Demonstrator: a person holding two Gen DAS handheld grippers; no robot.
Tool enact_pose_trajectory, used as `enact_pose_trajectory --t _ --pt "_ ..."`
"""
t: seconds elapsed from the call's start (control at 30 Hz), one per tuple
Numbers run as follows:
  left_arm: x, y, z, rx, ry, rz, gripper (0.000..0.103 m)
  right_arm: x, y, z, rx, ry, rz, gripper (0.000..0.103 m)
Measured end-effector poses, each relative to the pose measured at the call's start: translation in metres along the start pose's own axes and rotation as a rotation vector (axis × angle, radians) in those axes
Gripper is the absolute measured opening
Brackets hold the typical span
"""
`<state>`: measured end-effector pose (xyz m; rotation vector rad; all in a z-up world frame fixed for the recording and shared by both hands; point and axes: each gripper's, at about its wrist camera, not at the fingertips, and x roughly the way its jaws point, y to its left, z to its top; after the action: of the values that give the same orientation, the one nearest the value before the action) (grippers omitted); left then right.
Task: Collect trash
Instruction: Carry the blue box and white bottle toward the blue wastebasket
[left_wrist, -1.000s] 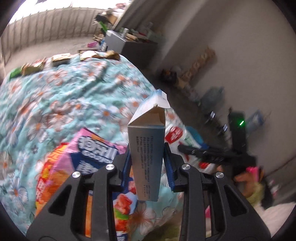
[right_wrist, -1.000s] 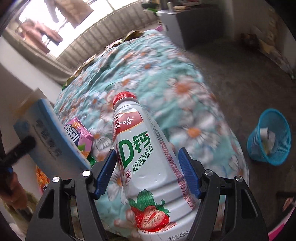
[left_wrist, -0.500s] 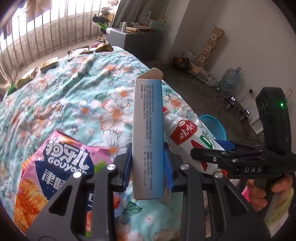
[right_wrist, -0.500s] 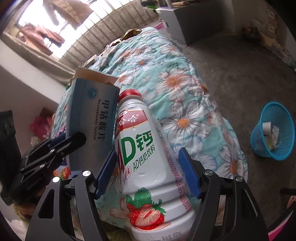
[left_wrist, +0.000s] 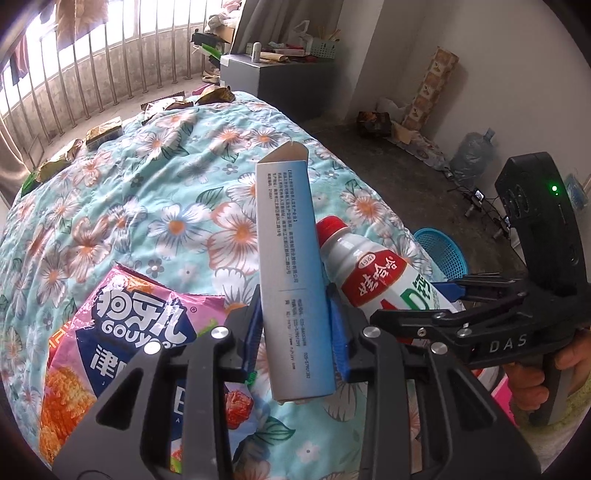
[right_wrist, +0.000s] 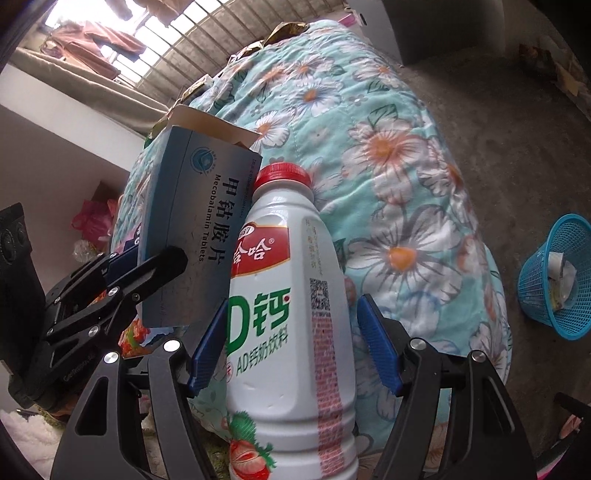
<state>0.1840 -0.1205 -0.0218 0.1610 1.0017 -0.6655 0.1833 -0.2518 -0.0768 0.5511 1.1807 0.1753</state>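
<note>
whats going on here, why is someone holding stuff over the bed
A person is picking up trash with a handheld gripper in each hand. The left gripper is clamped on an opened blue medicine box, and the right gripper holds a white drink bottle with a red cap. Both are held side by side above the floral bedspread. A pink snack bag lies on the bed, and a blue basket with some trash in it stands on the floor.

A bed's floral quilt (left_wrist: 155, 192) fills the near ground. Beyond it, daylight enters through a barred window (left_wrist: 92, 74); a grey cabinet (left_wrist: 280, 85) stands far right against white walls, above bare concrete floor (left_wrist: 388, 155).
</note>
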Motion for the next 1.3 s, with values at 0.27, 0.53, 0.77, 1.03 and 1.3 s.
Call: enact_pose_trajectory --t 0.27,0.53,0.77,1.03,1.3 --pt "0.006 -0.002 0.002 0.019 -0.004 0.022 0.032 0.002 0.004 0.0 -0.007 -0.018 0.016 0.06" --pt "0.01 -0.009 0.003 0.045 -0.011 0.039 0.032 -0.019 -0.013 -0.012 0.07 -0.095 -0.017 0.059" --pt "0.014 -0.011 0.007 0.038 -0.02 0.043 0.03 -0.017 -0.023 -0.017 0.112 -0.104 0.006 0.06" --pt "0.007 -0.01 0.003 0.048 -0.045 0.025 0.028 -0.018 -0.026 -0.021 0.148 -0.135 0.021 0.059" --pt "-0.006 -0.007 -0.001 0.044 -0.065 0.023 0.028 -0.022 -0.027 -0.03 0.195 -0.173 0.088 0.059"
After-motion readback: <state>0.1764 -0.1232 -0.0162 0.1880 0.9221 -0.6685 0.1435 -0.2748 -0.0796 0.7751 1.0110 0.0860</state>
